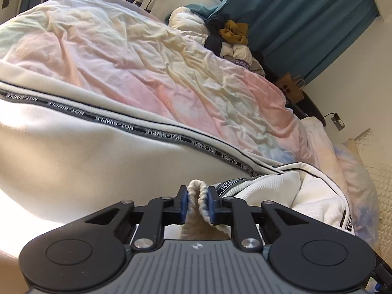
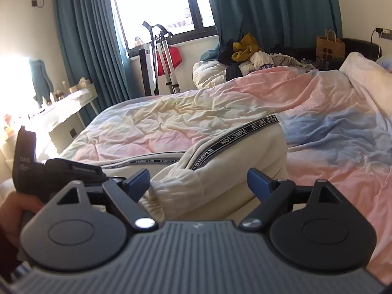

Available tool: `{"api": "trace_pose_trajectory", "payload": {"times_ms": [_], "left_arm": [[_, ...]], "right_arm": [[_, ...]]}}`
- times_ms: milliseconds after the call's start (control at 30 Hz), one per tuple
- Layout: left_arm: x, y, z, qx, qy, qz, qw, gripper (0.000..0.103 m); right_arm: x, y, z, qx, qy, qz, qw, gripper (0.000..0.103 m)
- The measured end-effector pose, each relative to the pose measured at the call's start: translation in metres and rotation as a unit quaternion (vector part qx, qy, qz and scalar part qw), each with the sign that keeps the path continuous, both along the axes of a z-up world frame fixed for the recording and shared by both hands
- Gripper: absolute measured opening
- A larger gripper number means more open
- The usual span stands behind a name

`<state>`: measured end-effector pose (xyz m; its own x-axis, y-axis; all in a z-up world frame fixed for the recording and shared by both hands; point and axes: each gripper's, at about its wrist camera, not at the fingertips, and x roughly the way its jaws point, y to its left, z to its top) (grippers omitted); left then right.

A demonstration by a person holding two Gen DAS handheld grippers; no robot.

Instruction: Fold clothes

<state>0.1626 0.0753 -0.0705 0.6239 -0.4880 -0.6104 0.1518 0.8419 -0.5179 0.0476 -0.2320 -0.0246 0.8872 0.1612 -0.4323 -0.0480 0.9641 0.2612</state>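
Note:
A cream sweatshirt (image 1: 85, 152) with black "NOT-SIMPLE" tape along its seams lies on the bed. My left gripper (image 1: 197, 202) is shut on a ribbed cuff (image 1: 196, 191) of it, the fabric pinched between the blue pads. In the right wrist view the same sweatshirt (image 2: 245, 154) lies folded over, a ribbed sleeve cuff (image 2: 176, 186) nearest me. My right gripper (image 2: 198, 182) stands open just above that cuff, its blue fingers on either side and nothing clamped. The left gripper's body (image 2: 49, 171) and a hand (image 2: 14, 210) show at the left edge.
The bed carries a crumpled pastel duvet (image 2: 220, 112). A pile of clothes (image 2: 245, 51) sits at its far side, with a paper bag (image 2: 329, 46) beyond. Teal curtains (image 2: 85, 36) frame the window; a desk (image 2: 71, 103) and a folded stand (image 2: 164, 58) are to the left.

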Motion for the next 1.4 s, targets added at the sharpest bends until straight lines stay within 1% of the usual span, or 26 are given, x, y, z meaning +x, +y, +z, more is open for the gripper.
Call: {"api": "trace_pose_trajectory", "payload": {"times_ms": [100,167,267,333,433,500,533,600,667,700,733,800,833,900,933,1033,1067,1100,1133,1167,1200,1233,1267,1333,1367,1400], "left_arm": [[0.009,-0.012,0.012,0.023,-0.039,-0.011,0.9989,0.013],[0.019,-0.014,0.014,0.029,-0.047,-0.006,0.9984,0.013],[0.036,-0.017,0.003,0.051,-0.053,-0.006,0.9973,0.014],[0.04,-0.014,-0.006,0.046,-0.057,-0.009,0.9973,0.016],[0.035,-0.008,-0.002,0.039,-0.071,-0.01,0.9966,0.026],[0.028,-0.005,0.006,0.04,-0.088,-0.009,0.9953,0.038],[0.022,-0.003,0.011,0.035,-0.101,-0.008,0.9942,0.047],[0.009,0.004,0.023,0.012,-0.124,-0.003,0.9922,0.051],[-0.004,0.004,0.034,-0.002,-0.144,-0.03,0.9892,0.062],[-0.011,-0.001,0.039,0.004,-0.154,-0.059,0.9864,0.067],[-0.017,-0.007,0.043,0.014,-0.163,-0.09,0.9824,0.075],[-0.031,-0.025,0.046,0.052,-0.187,-0.152,0.9693,0.077],[-0.035,-0.033,0.045,0.067,-0.193,-0.178,0.9626,0.082],[-0.043,-0.046,0.044,0.091,-0.203,-0.225,0.9485,0.082],[-0.044,-0.05,0.043,0.095,-0.204,-0.241,0.9441,0.082],[-0.053,-0.058,0.038,0.102,-0.21,-0.275,0.9326,0.083],[-0.056,-0.06,0.035,0.105,-0.213,-0.286,0.9284,0.084],[-0.06,-0.063,0.032,0.108,-0.216,-0.297,0.9238,0.084],[-0.063,-0.065,0.029,0.113,-0.22,-0.305,0.9196,0.084],[-0.064,-0.069,0.026,0.12,-0.225,-0.31,0.916,0.084],[-0.064,-0.074,0.022,0.132,-0.229,-0.31,0.9132,0.084],[-0.063,-0.079,0.018,0.146,-0.233,-0.307,0.9112,0.084],[-0.062,-0.084,0.013,0.159,-0.236,-0.304,0.909,0.083],[-0.055,-0.093,0.004,0.18,-0.236,-0.286,0.9111,0.079],[-0.05,-0.096,0.0,0.181,-0.23,-0.274,0.9161,0.072],[-0.043,-0.096,-0.003,0.168,-0.218,-0.262,0.9249,0.067]], "right_arm": [[0.006,-0.008,-0.006,0.038,-0.008,0.0,0.999,0.088],[0.012,-0.014,-0.011,0.066,-0.01,0.003,0.998,0.088],[0.021,-0.024,-0.018,0.108,-0.013,0.008,0.994,0.088],[0.026,-0.03,-0.022,0.136,-0.014,0.011,0.991,0.088],[0.033,-0.041,-0.028,0.195,-0.013,0.014,0.981,0.088],[0.032,-0.048,-0.03,0.223,-0.016,0.012,0.975,0.088],[0.031,-0.051,-0.031,0.235,-0.019,0.01,0.972,0.088],[0.03,-0.056,-0.032,0.26,-0.023,0.01,0.965,0.088],[0.029,-0.06,-0.033,0.275,-0.023,0.008,0.961,0.089],[0.029,-0.061,-0.034,0.28,-0.022,0.005,0.96,0.089],[0.029,-0.063,-0.034,0.284,-0.021,0.003,0.959,0.089],[0.031,-0.065,-0.036,0.292,-0.016,0.0,0.956,0.089],[0.031,-0.067,-0.038,0.297,-0.013,-0.002,0.955,0.089],[0.034,-0.07,-0.042,0.312,-0.003,-0.002,0.95,0.088],[0.037,-0.073,-0.047,0.329,0.01,0.001,0.944,0.082],[0.046,-0.08,-0.059,0.368,0.045,-0.005,0.929,0.08],[0.049,-0.081,-0.061,0.379,0.047,-0.004,0.924,0.077],[0.052,-0.083,-0.064,0.39,0.049,-0.004,0.919,0.069],[0.054,-0.084,-0.066,0.401,0.05,-0.003,0.915,0.066],[0.057,-0.084,-0.066,0.406,0.046,-0.001,0.913,0.058],[0.06,-0.083,-0.065,0.407,0.043,0.003,0.912,0.053],[0.064,-0.082,-0.064,0.405,0.042,0.008,0.913,0.041],[0.07,-0.079,-0.062,0.398,0.041,0.013,0.916,0.033],[0.081,-0.073,-0.059,0.384,0.037,0.023,0.922,0.029],[0.087,-0.069,-0.057,0.377,0.035,0.028,0.925,0.028],[0.093,-0.066,-0.055,0.368,0.031,0.032,0.929,0.028]]}}
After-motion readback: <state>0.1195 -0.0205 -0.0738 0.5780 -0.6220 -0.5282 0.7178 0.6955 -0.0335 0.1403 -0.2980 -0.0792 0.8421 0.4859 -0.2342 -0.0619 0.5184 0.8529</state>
